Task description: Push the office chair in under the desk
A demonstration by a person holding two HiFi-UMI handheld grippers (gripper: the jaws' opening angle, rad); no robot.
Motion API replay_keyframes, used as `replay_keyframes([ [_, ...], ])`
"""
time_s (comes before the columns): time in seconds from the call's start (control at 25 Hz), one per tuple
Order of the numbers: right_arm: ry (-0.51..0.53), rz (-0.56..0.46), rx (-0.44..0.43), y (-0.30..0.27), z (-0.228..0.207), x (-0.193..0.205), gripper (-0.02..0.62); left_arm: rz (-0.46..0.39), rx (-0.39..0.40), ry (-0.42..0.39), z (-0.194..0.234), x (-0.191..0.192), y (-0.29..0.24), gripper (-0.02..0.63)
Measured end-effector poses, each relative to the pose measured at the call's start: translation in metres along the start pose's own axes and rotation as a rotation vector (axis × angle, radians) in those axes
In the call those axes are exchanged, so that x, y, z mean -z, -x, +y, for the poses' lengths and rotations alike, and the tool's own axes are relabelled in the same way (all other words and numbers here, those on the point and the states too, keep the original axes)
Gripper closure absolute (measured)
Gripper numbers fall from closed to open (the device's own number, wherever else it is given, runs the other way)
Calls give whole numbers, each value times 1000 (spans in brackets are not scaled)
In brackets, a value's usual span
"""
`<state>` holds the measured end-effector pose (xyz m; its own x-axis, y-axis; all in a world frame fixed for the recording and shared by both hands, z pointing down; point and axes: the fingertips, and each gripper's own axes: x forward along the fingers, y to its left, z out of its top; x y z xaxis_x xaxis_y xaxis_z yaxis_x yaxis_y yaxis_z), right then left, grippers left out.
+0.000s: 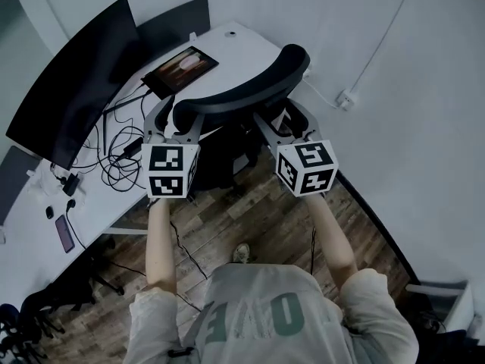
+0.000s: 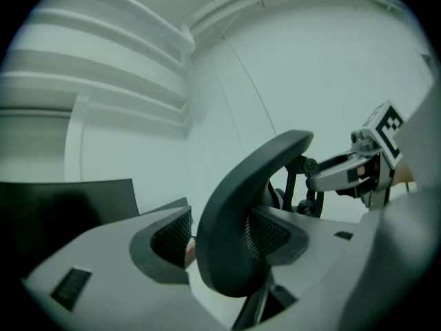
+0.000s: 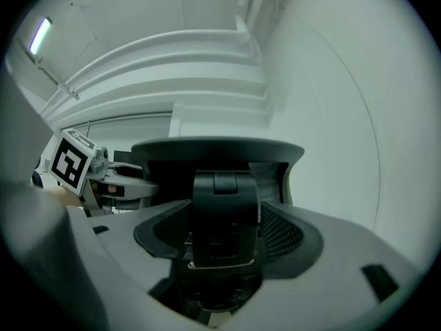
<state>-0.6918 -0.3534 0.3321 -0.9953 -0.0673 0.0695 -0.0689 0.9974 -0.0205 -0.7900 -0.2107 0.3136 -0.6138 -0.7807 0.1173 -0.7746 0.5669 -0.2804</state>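
Monitor point(image 1: 72, 78): dark screen, far left on the desk point(image 1: 242, 40).
Cables point(image 1: 114, 158): black tangle on the desk, between the monitor and the left tool.
Tablet point(image 1: 180, 68): lit screen, flat on the desk, just beyond the chair's headrest.
Left tool point(image 1: 173, 120): clenched on the left end of the headrest. In the left gripper view the dark curved pad stands between the jaws point(image 2: 220, 236).
Office chair point(image 1: 242, 93): black, its back toward the person, close against the desk's near edge. The headrest spans from one tool to the other.
Right tool point(image 1: 284, 120): clenched on the headrest's support bracket, under the right half of the headrest. The bracket fills the space between the jaws point(image 3: 220, 233).
Socket box point(image 1: 346, 98): white, on a white cord, right of the chair.
Floor point(image 1: 258, 218): wood boards, near side of the chair.
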Motion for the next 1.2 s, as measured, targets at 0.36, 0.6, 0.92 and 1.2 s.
replay_keyframes([
  [0.36, 21, -184, 59, 93, 4, -47, 445, -119, -66, 179, -52, -38, 83, 568],
  [0.6, 208, -228, 33, 145, 48, -47, 571, -163, -41, 208, -121, -39, 111, 589],
  [0.92, 157, -155, -40, 167, 67, -17, 575, -153, 3, 262, -160, -31, 124, 589],
  [1.2, 229, -134, -16, 175, 65, -9, 575, -183, -7, 253, -169, -44, 133, 589],
])
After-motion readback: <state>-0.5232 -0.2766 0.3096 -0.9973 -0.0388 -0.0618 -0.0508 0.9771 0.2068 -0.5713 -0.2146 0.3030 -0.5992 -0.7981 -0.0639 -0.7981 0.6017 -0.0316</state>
